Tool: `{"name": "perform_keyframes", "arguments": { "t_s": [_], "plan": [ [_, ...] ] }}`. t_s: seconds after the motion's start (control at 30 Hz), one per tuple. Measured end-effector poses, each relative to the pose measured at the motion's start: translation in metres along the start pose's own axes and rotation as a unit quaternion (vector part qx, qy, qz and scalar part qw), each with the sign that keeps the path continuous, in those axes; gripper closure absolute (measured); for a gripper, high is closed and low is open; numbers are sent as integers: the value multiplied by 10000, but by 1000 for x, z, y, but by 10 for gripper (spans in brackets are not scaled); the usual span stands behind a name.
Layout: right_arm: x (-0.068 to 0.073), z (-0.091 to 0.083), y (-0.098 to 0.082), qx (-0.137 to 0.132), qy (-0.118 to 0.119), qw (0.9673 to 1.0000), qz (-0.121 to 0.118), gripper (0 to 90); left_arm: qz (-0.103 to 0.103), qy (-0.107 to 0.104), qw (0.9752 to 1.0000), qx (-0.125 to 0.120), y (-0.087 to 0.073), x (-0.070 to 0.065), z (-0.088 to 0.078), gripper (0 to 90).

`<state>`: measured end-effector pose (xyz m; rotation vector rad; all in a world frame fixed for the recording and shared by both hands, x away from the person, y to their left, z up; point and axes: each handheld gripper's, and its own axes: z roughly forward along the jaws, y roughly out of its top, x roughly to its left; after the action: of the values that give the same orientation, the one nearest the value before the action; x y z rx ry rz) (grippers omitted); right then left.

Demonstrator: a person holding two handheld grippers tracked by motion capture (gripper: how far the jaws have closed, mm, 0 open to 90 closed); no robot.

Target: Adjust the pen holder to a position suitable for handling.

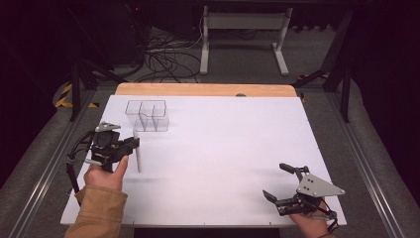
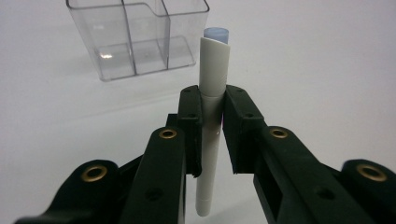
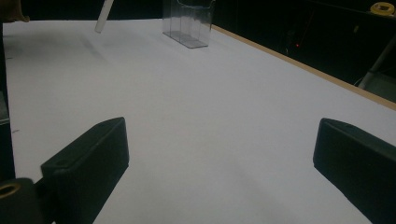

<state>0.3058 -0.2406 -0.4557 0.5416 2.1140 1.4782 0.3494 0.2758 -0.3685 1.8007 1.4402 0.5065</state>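
A white marker pen (image 2: 212, 93) with a pale blue end is clamped between the jaws of my left gripper (image 2: 212, 105), held roughly upright above the white table. In the high view the pen (image 1: 137, 151) hangs from my left gripper (image 1: 132, 144) at the table's left side, just in front of a clear plastic organizer (image 1: 147, 116) with several compartments. That organizer (image 2: 135, 37) stands empty behind the pen. My right gripper (image 1: 280, 181) rests near the front right corner, jaws wide apart with nothing between them (image 3: 219, 158).
The white table sheet (image 1: 223, 148) spreads between both grippers, with a wooden edge (image 1: 205, 89) at the back. The organizer (image 3: 189, 23) and the pen's lower tip (image 3: 102, 16) appear far off in the right gripper view. Cables and a desk frame (image 1: 242, 34) lie beyond the table.
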Motion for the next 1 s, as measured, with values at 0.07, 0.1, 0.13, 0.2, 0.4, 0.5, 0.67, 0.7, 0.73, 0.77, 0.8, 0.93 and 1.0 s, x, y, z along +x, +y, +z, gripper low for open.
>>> {"name": "perform_keyframes", "arguments": {
  "t_s": [0.07,0.1,0.13,0.2,0.4,0.5,0.67,0.7,0.73,0.77,0.8,0.93,1.0],
  "plan": [
    [0,0,0,0,9,10000,-15,38,64,17,9999,-86,2,-1,-2,781],
    [0,0,0,5,9,10000,-13,38,100,23,9999,-126,4,-1,-2,781],
    [0,0,0,5,9,10000,-13,38,142,35,9997,-174,6,-1,-3,781],
    [0,0,0,9,7,10000,-12,38,203,28,9994,-267,9,-2,-4,782],
    [0,0,0,-1,-1,10000,-14,38,302,-19,9982,-515,18,-2,-3,782],
    [0,0,0,4,-1,10000,-13,38,317,-66,9976,-617,24,-3,-2,781],
    [0,0,0,6,-2,10000,-18,38,390,-90,9965,-734,36,-3,-4,781],
    [0,0,0,6,-1,10000,-21,38,389,-85,9962,-774,38,-3,-4,781],
    [0,0,0,-4,-12,10000,-8,38,388,-105,9961,-786,40,-2,-4,782],
    [0,0,0,-4,-12,10000,-8,38,388,-101,9958,-820,42,-2,-4,782],
    [0,0,0,10,-2,10000,-17,38,392,-125,9955,-855,47,-2,-4,781],
    [0,0,-1,8,-14,10000,-15,38,415,-116,9952,-876,54,-1,-4,781],
    [0,0,-1,9,-15,10000,-16,38,417,-134,9951,-887,59,-1,-3,782]
  ]
}}
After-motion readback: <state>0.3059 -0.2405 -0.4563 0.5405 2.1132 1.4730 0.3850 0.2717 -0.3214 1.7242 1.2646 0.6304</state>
